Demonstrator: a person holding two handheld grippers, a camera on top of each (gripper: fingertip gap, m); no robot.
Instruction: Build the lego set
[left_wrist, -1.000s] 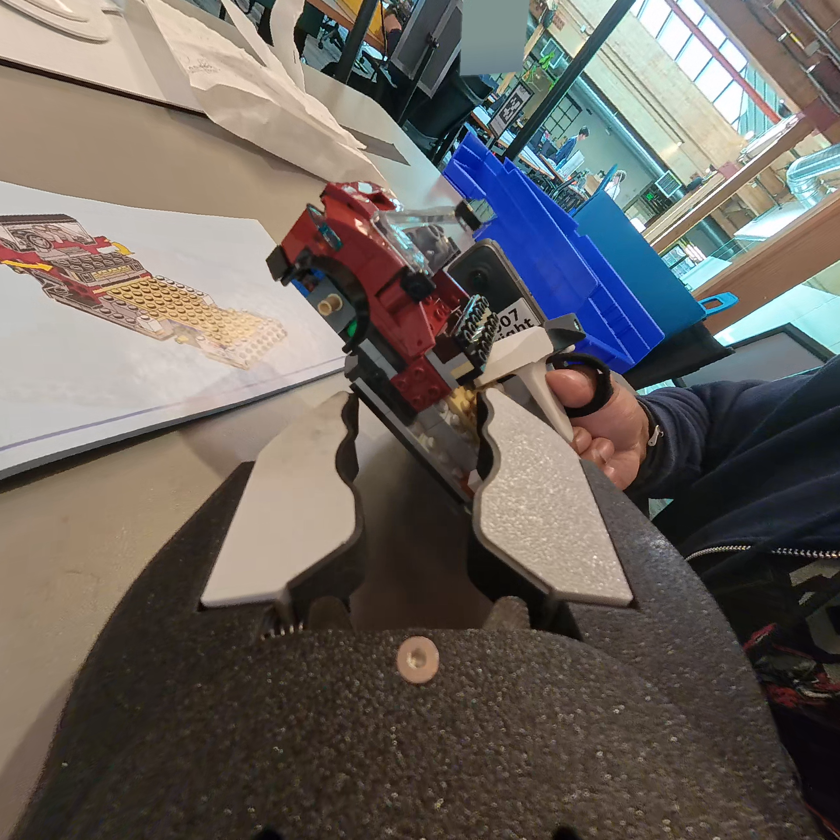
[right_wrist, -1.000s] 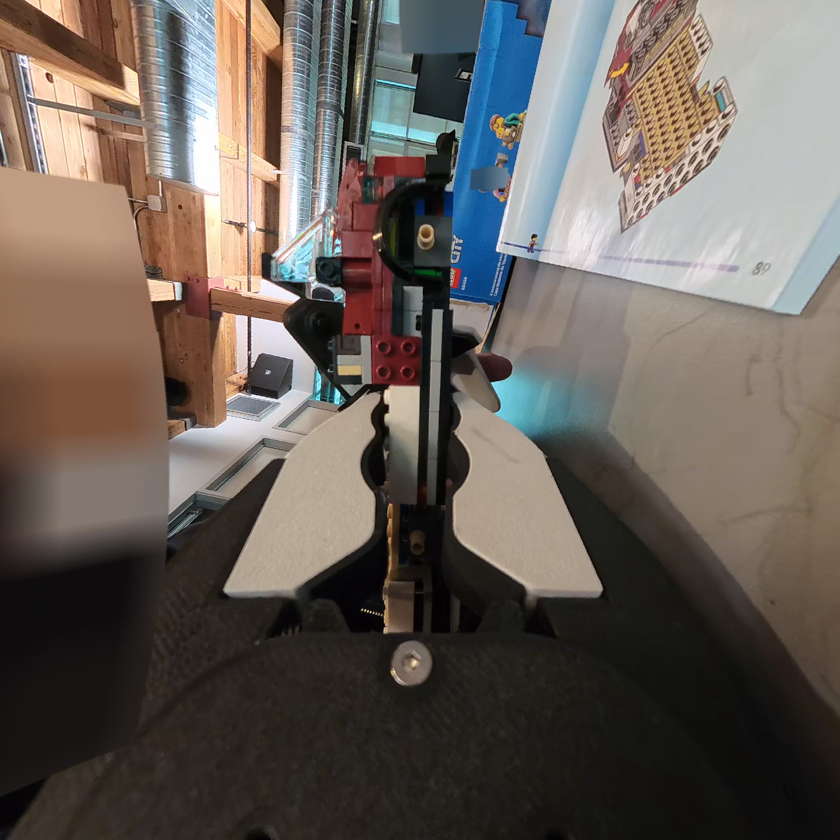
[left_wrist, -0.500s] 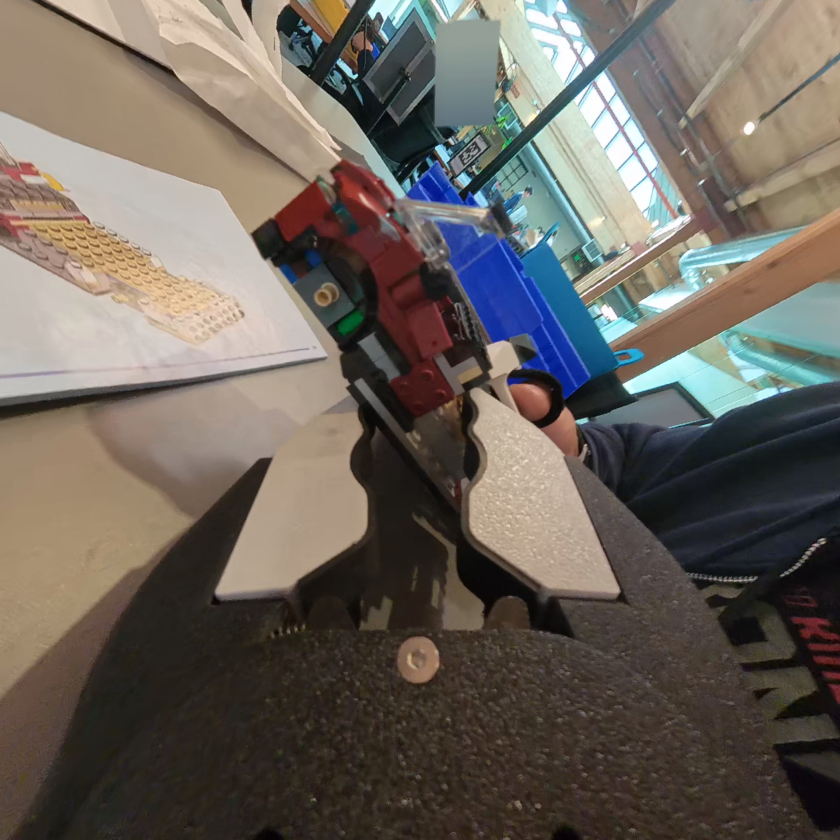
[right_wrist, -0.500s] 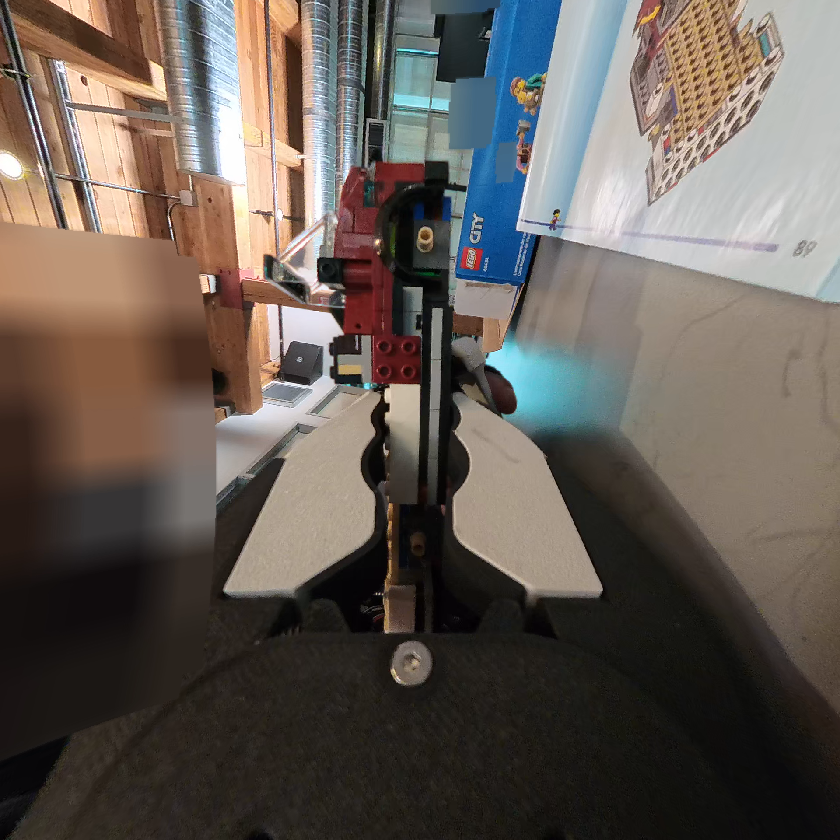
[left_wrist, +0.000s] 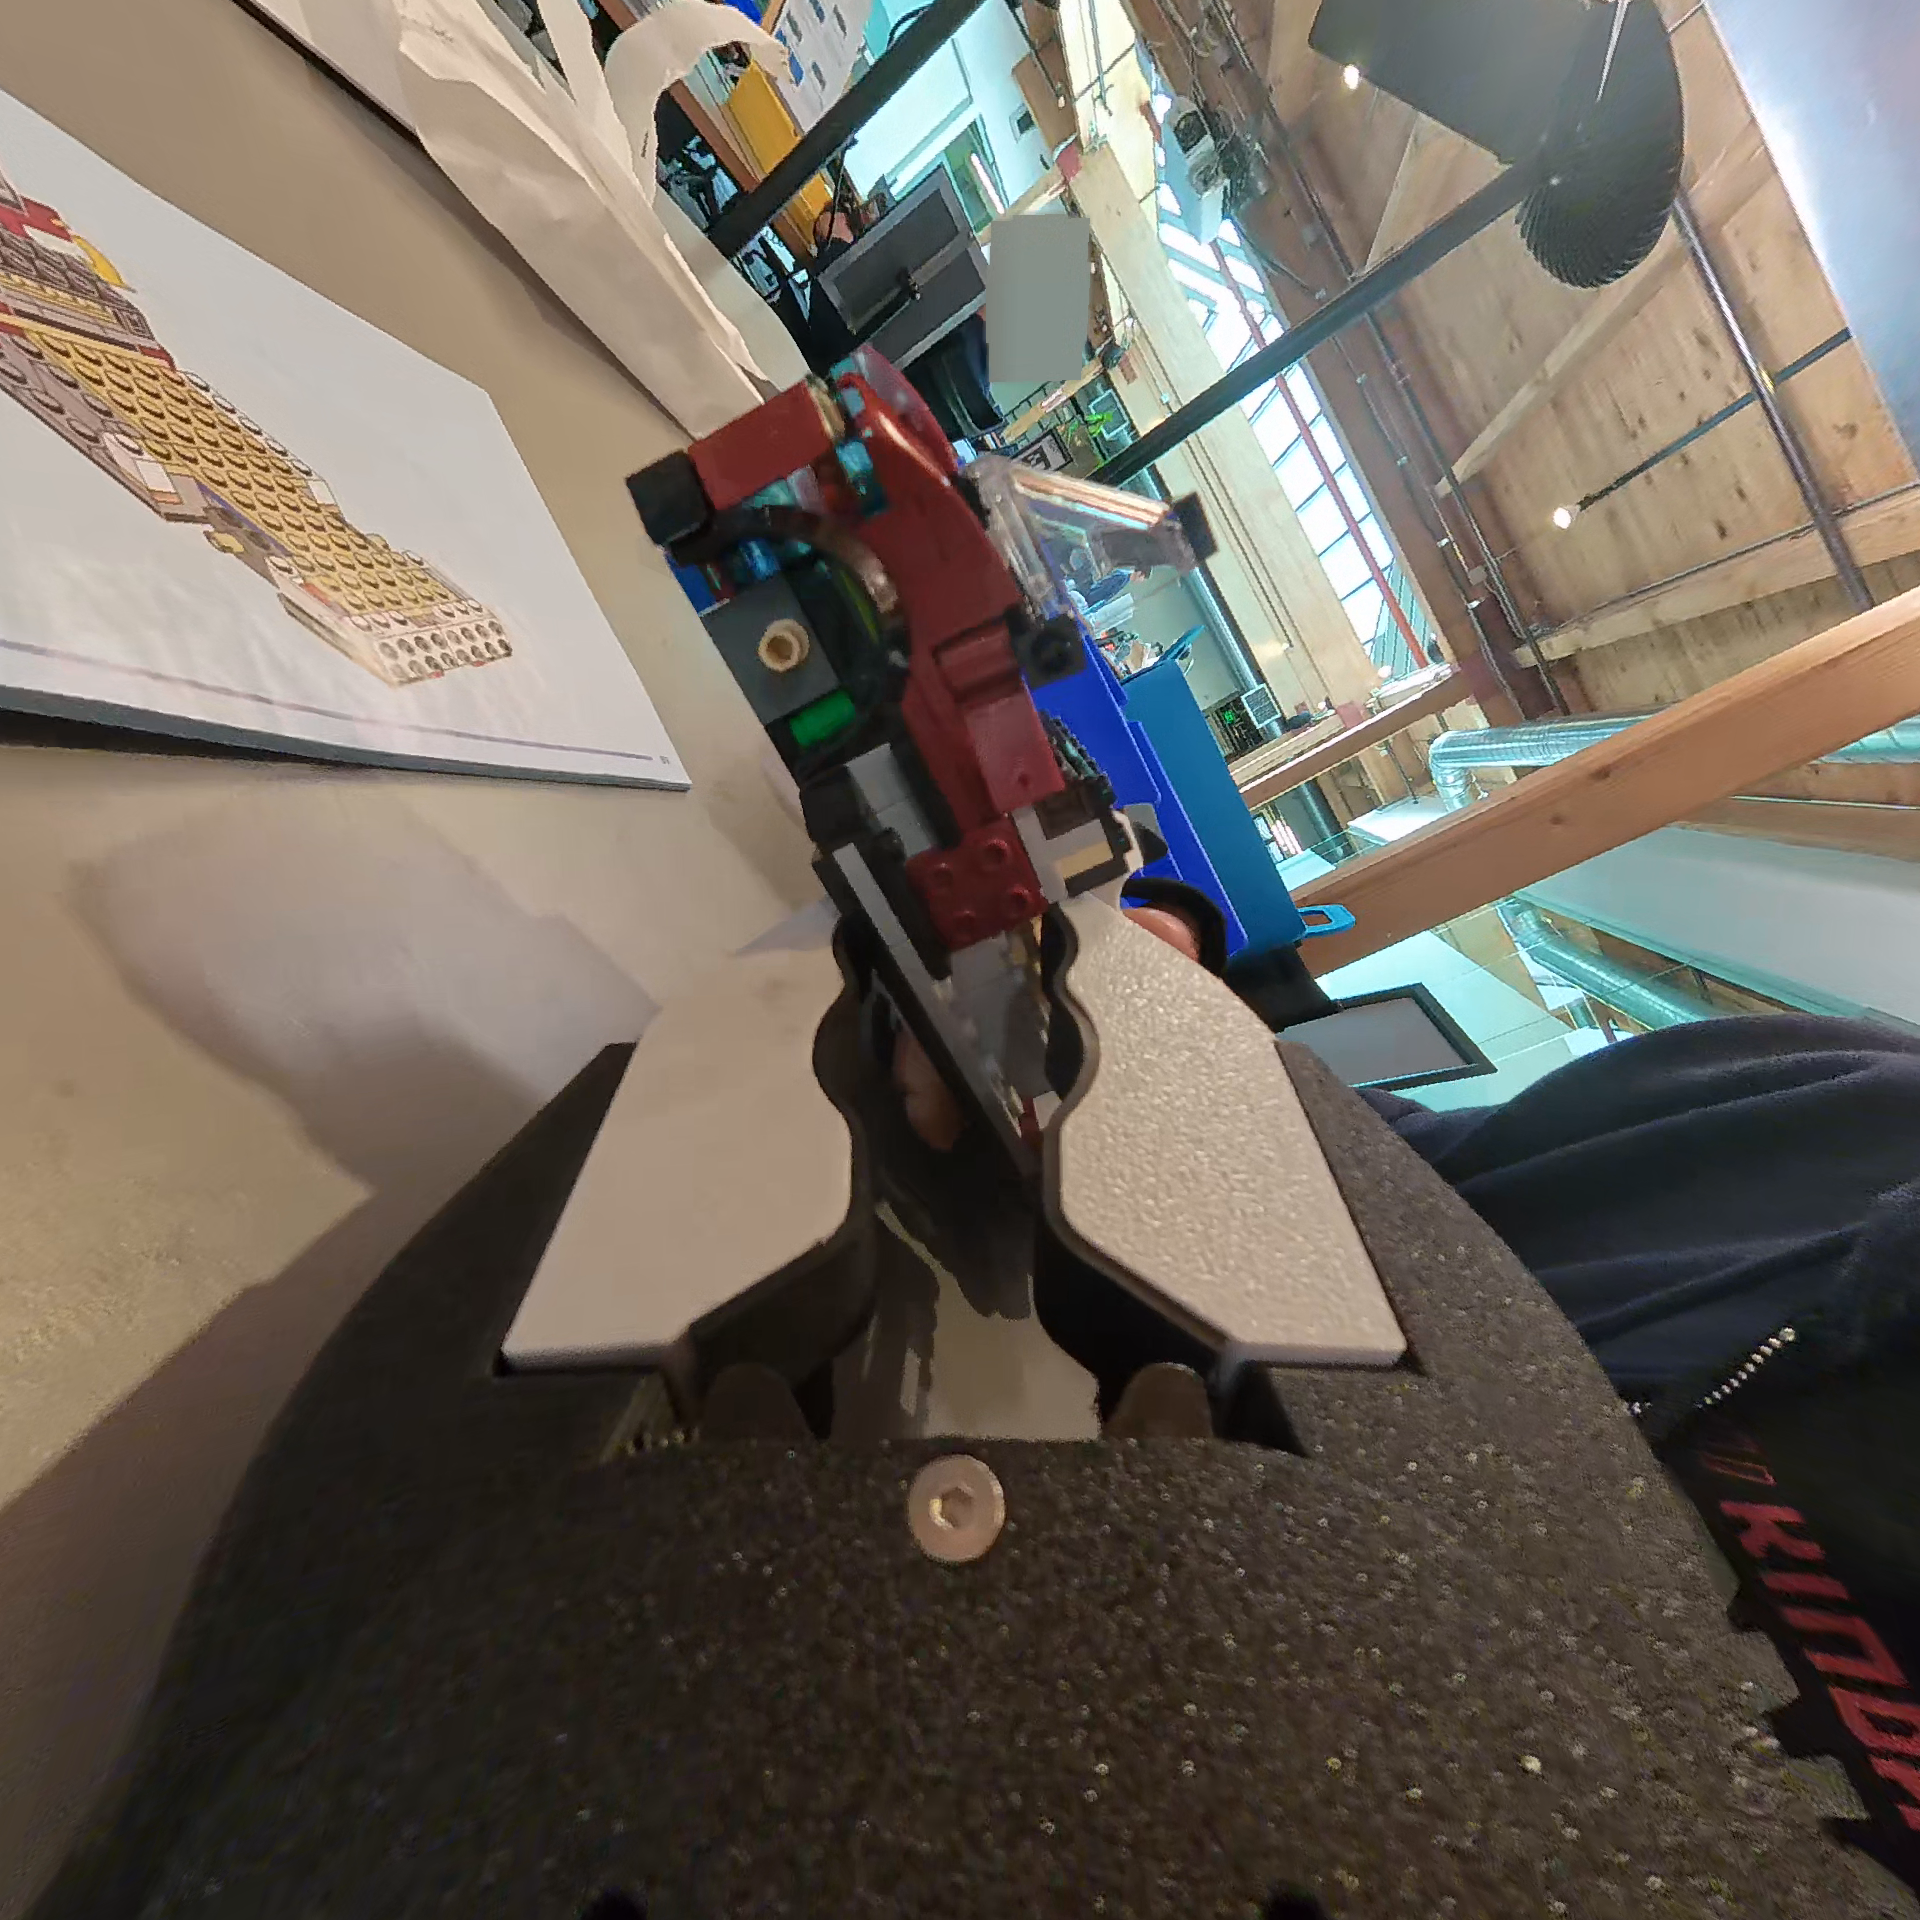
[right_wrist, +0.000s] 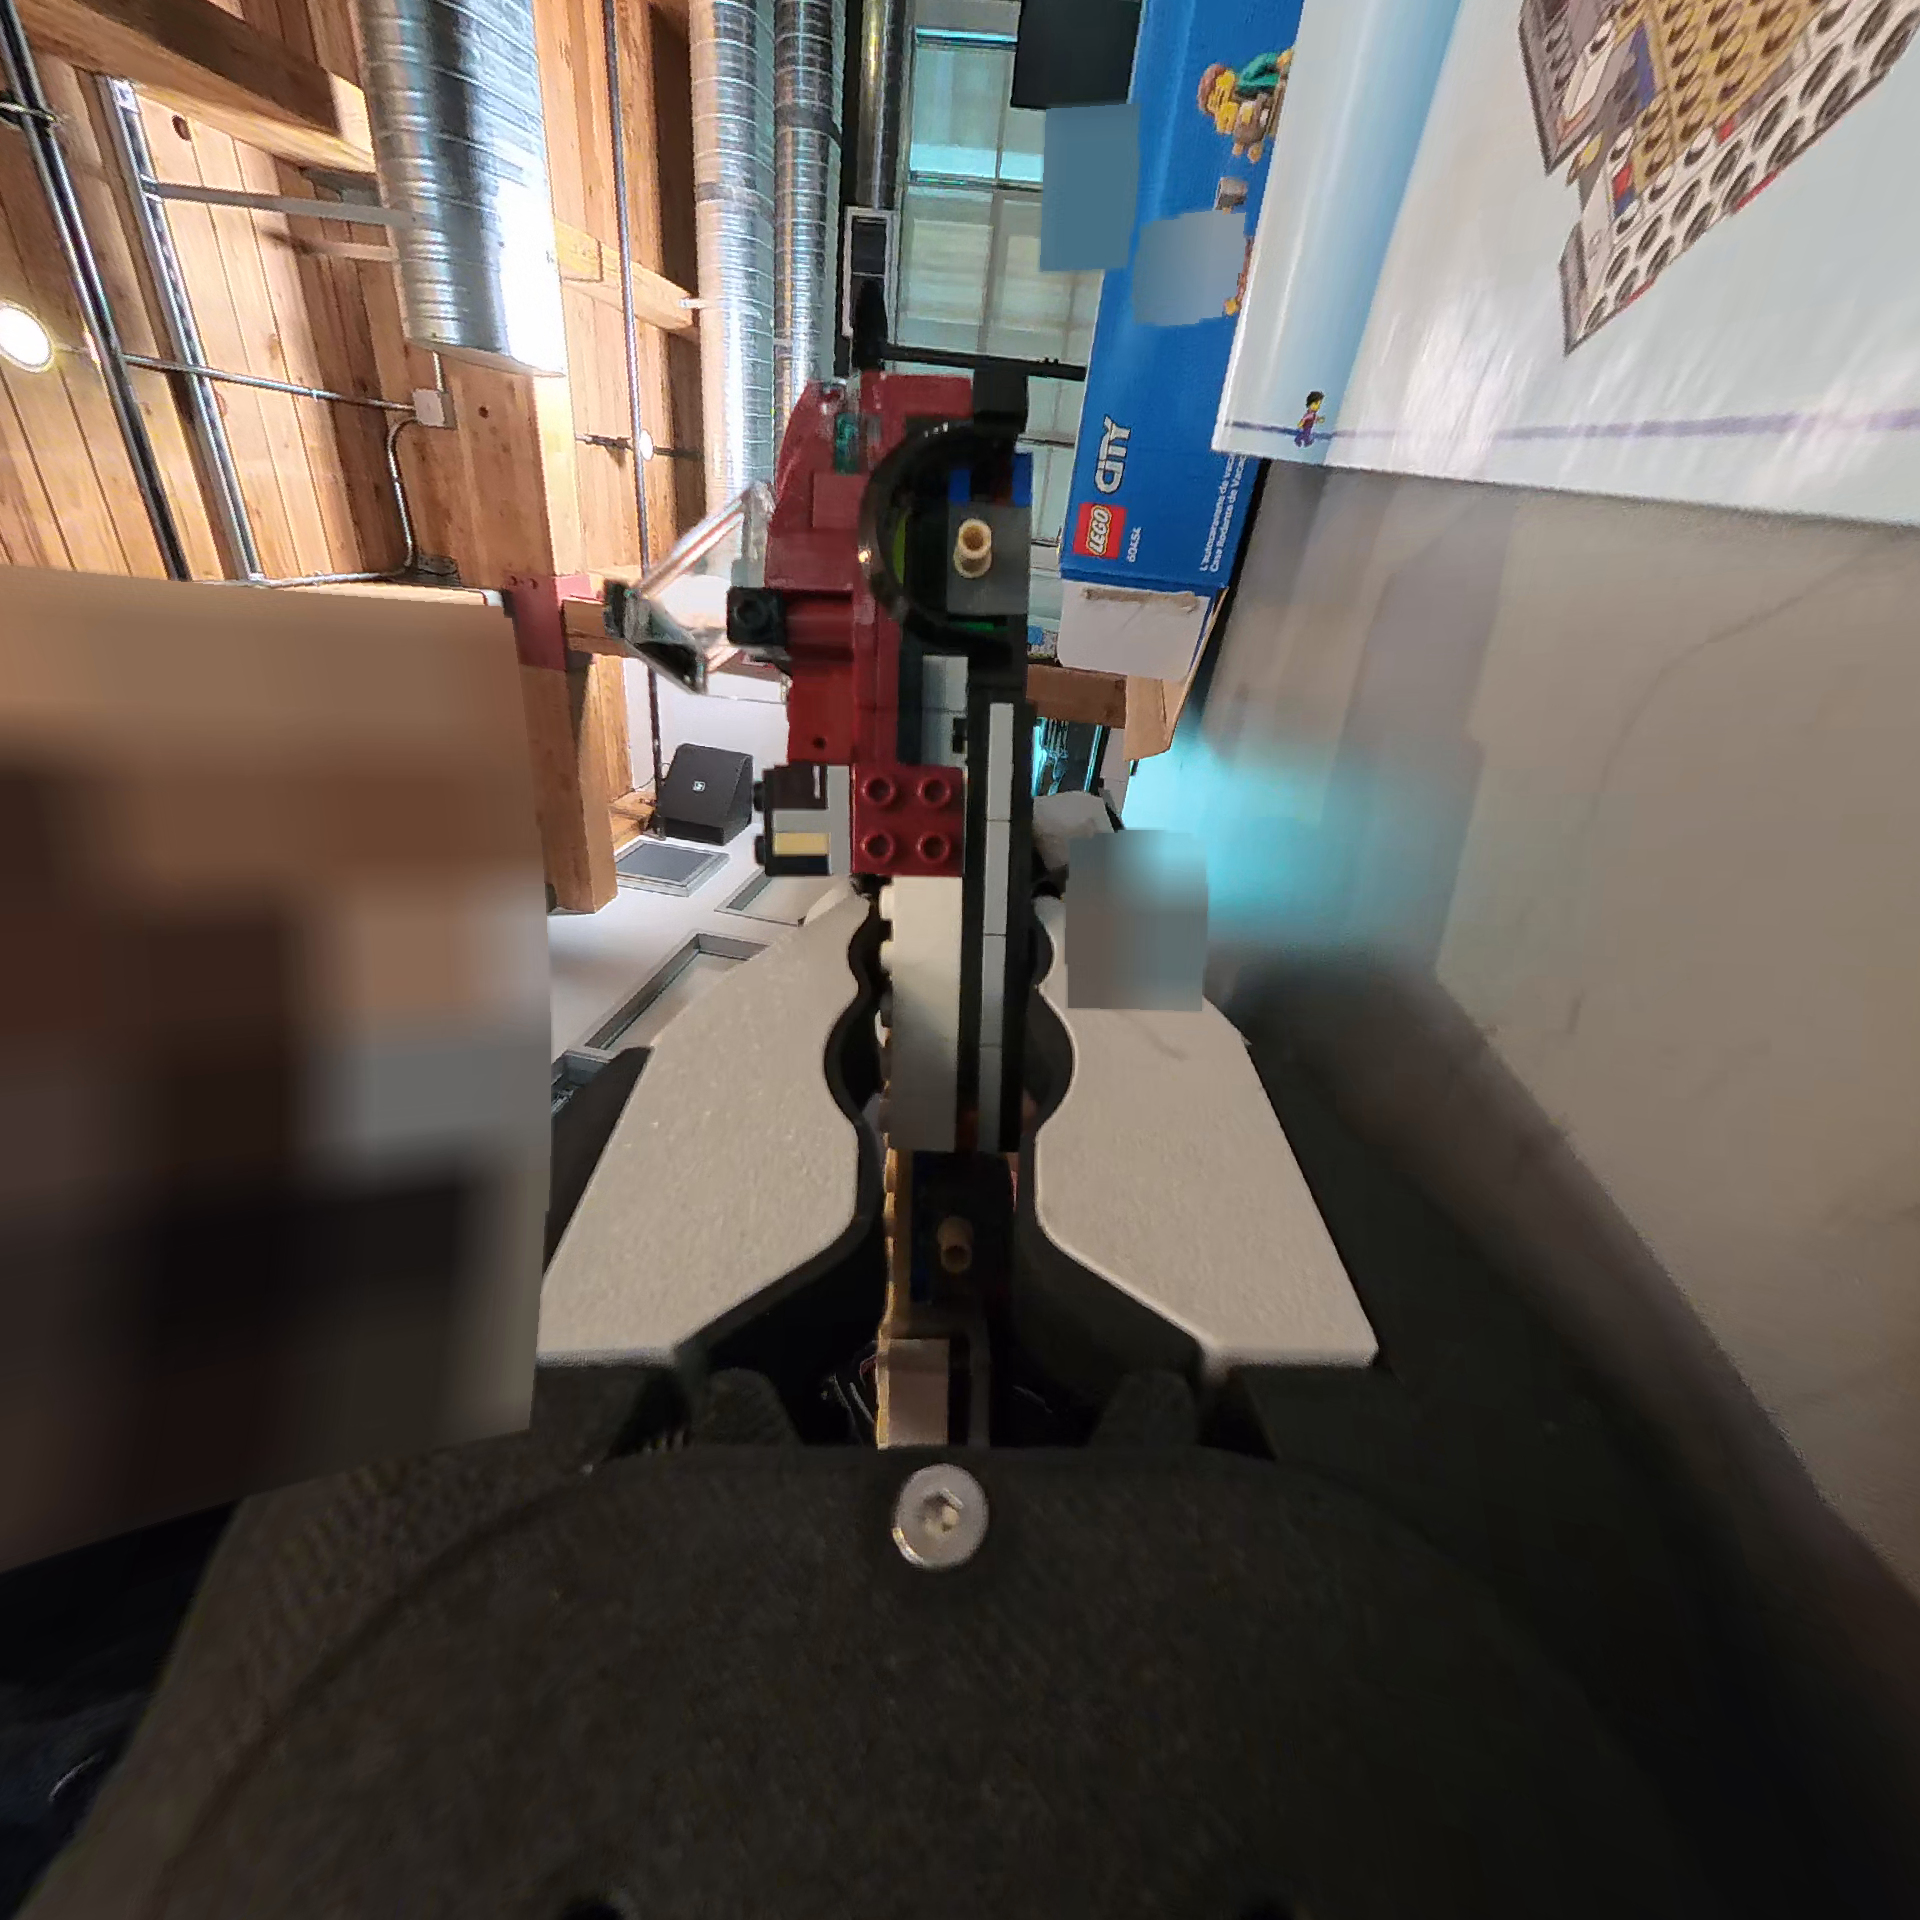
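Grey table (left_wrist: 312, 987) fills the near part of both views, and both grippers meet over it on one toy. Nearest, the right gripper (right_wrist: 951, 997) has its two pale fingers (right_wrist: 727, 1122) clamped on the flat grey and black base of a dark red brick model (right_wrist: 883, 665), so the model stands up straight and does not wobble. The left gripper (left_wrist: 956, 997) comes in from the other side with the same base between its fingers (left_wrist: 1195, 1143); one finger presses on it, but a thin gap seems to show at the other, so I cannot tell if it grips. Just past the model lies an open instruction booklet (left_wrist: 312, 468) with a picture of the build. Farther off stand blue bins (left_wrist: 1164, 790), a blue toy box (right_wrist: 1153, 416), and wooden beams and shiny pipes
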